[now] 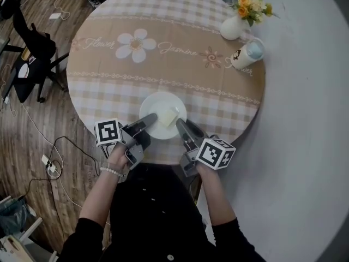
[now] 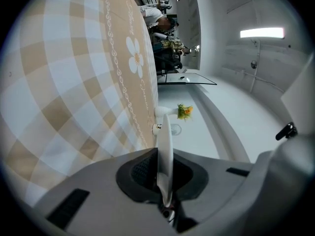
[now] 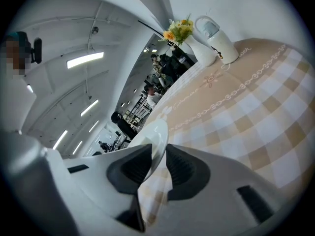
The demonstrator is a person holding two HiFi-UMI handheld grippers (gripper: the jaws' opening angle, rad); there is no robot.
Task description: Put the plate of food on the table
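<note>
Head view shows a round table [image 1: 163, 15] under a beige checked cloth printed with flowers. A white plate [image 1: 155, 105] sits over the cloth close to the table's near edge; whether it rests on the cloth cannot be told. The left gripper [image 1: 148, 119] is clamped on the plate's left rim, which the left gripper view shows pinched edge-on between the pads. The right gripper [image 1: 180, 125] has its jaws apart around the right rim, with a gap beside it. A white vase [image 1: 233, 27] with yellow flowers and a white lidded mug [image 1: 246, 53] stand at the far right edge. A pale piece of food [image 1: 168, 117] lies on the plate.
</note>
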